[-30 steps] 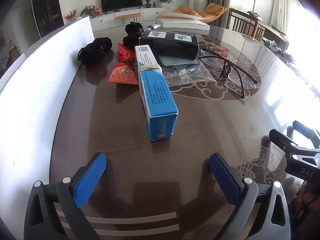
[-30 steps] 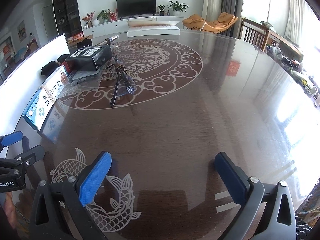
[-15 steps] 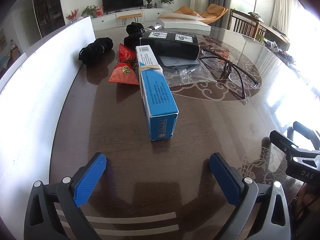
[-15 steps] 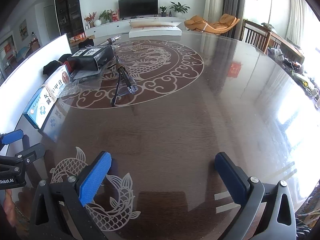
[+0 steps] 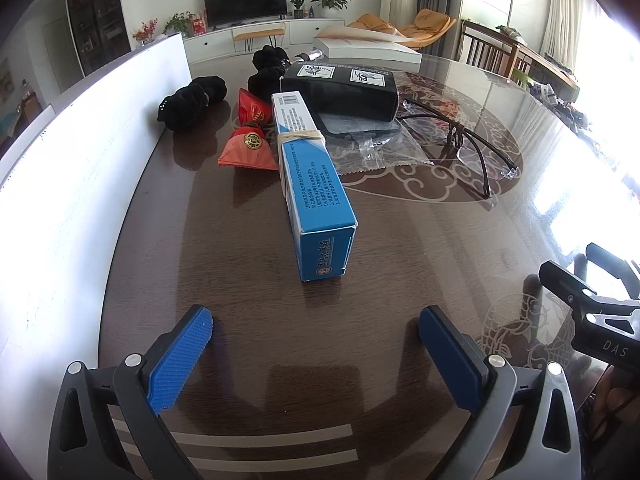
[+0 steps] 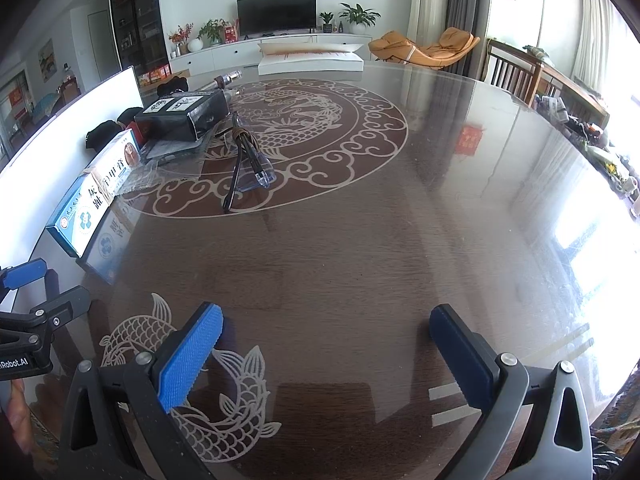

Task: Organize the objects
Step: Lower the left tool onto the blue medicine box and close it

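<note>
**Risks before the first pick**

Hovering low over the glossy counter (image 5: 248, 320), the left gripper (image 5: 316, 322) has its jaws wide apart and empty, pointed at the blue box (image 5: 316, 196) that lies lengthwise at the centre of the left view. The right gripper (image 6: 326, 324) also hangs with jaws apart and empty, over bare counter at the bottom of its view, well apart from everything to be sorted.

The things crowd together in the upper middle of the left view: the box touches the red packets (image 5: 248, 144) on its left and overlaps the clear wrapper (image 5: 380, 150) on its right; behind sit the black case (image 5: 344, 88) and the black bundles (image 5: 192, 98). The glasses (image 5: 468, 136) lie right of centre.

I judge the main danger to be dragging: a grip on the box could pull the wrapper along and nudge the glasses. The counter looks slick, so a glancing jaw would likely push the box away. The thin glasses arms could bend or slip under a hard pinch.
</note>
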{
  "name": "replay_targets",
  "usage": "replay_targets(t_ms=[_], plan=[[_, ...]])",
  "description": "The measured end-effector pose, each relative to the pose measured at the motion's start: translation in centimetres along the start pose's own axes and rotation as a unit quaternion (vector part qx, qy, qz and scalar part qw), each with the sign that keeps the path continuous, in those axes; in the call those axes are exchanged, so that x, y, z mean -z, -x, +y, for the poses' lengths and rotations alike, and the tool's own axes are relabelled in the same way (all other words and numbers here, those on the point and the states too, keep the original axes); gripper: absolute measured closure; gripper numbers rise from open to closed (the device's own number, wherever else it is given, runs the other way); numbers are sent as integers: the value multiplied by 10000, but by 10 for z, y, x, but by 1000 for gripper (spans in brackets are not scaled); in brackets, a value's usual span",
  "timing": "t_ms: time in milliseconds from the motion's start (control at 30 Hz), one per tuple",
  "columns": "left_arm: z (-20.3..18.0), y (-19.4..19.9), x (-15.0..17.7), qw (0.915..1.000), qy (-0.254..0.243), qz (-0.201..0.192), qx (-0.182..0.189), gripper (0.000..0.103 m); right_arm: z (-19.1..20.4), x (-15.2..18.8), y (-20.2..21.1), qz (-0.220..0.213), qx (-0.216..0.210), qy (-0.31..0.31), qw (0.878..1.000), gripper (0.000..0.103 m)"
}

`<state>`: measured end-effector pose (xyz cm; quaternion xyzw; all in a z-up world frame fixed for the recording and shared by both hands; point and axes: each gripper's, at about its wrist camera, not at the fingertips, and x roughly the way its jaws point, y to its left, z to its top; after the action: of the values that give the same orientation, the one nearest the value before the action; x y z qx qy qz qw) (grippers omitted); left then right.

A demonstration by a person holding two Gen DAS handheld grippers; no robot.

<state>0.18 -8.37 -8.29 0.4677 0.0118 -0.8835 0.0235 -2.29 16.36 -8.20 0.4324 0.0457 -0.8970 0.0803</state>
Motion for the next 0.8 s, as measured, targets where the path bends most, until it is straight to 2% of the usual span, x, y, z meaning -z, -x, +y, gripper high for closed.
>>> replay_targets(t_ms=[400, 633, 800], plan=[[0, 1, -1, 10000, -26, 79, 23, 0, -1, -2, -2, 50, -76, 84, 9999, 0], [-1, 13, 7, 9989, -122, 222, 385, 0, 0, -3, -4, 58, -108, 124, 9998, 0], [0, 21, 2, 9988, -94, 153, 461, 0, 0, -3, -4, 53, -108, 125, 9999, 0]])
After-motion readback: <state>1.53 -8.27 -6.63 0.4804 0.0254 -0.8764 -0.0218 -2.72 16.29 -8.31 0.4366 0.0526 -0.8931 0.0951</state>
